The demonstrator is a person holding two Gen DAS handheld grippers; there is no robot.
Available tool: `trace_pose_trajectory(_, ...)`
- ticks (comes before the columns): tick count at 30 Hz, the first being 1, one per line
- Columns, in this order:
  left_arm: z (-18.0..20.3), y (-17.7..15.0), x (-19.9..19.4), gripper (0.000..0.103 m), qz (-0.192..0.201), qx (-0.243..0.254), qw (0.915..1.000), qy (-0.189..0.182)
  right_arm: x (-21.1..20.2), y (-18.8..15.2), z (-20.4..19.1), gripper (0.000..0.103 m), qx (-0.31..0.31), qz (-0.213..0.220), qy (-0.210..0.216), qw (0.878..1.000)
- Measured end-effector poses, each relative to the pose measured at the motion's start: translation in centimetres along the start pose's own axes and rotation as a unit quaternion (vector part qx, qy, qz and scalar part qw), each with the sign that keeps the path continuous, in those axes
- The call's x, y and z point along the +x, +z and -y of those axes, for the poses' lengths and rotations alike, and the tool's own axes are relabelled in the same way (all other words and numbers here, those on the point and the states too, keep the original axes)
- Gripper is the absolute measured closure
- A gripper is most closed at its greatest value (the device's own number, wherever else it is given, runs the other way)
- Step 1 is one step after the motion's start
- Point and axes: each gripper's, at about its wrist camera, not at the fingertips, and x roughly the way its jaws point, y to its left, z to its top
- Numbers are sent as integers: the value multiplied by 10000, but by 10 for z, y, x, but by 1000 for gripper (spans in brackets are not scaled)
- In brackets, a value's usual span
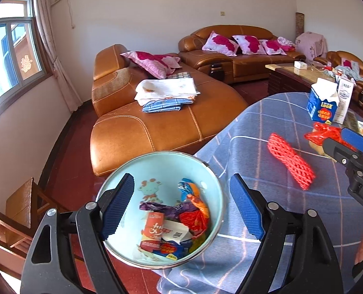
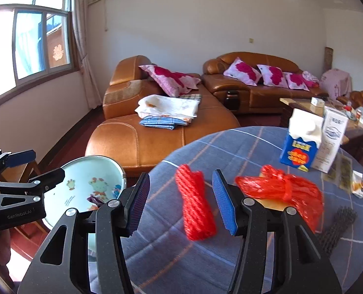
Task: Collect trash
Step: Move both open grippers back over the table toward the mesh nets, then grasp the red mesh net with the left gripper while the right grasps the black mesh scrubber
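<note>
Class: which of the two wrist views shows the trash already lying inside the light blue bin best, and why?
The left wrist view: it looks straight down into the bin, showing the wrappers piled at the bottom. The right wrist view sees the bin obliquely, its inner wall mostly, with only a scrap of wrapper.

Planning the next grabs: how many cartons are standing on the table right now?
2. A blue and white carton stands at the table's far right side, and a white carton stands right beside it, on its right. More may be hidden behind them.

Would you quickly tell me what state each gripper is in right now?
Left gripper: open, holding nothing.
Right gripper: open, holding nothing.
</note>
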Motion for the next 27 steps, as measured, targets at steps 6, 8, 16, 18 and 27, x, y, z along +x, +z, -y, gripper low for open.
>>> trace_pose_trajectory(6, 44, 6, 7, 24, -13, 269, 9992, -303, -29, -15, 54, 44, 481, 41, -556, 9973)
trace_pose_trajectory(8, 56, 8, 11, 24, -54, 318, 9987, -405, -37, -19, 68, 44, 624, 45, -745, 9953)
trace_pose_trajectory(16, 104, 14, 15, 23, -17, 605, 9968, -529, -57, -34, 119, 38, 1103, 71, -1425, 9836)
trace_pose_trajectory(18, 115, 16, 18, 23, -32, 668, 9961, -580, -60, -38, 129, 37, 1198, 57, -1593, 9799)
trace_pose_trajectory(27, 150, 14, 50, 23, -247, 927, 9944, -434, -55, -49, 156, 36, 1624, -197, -2181, 9621)
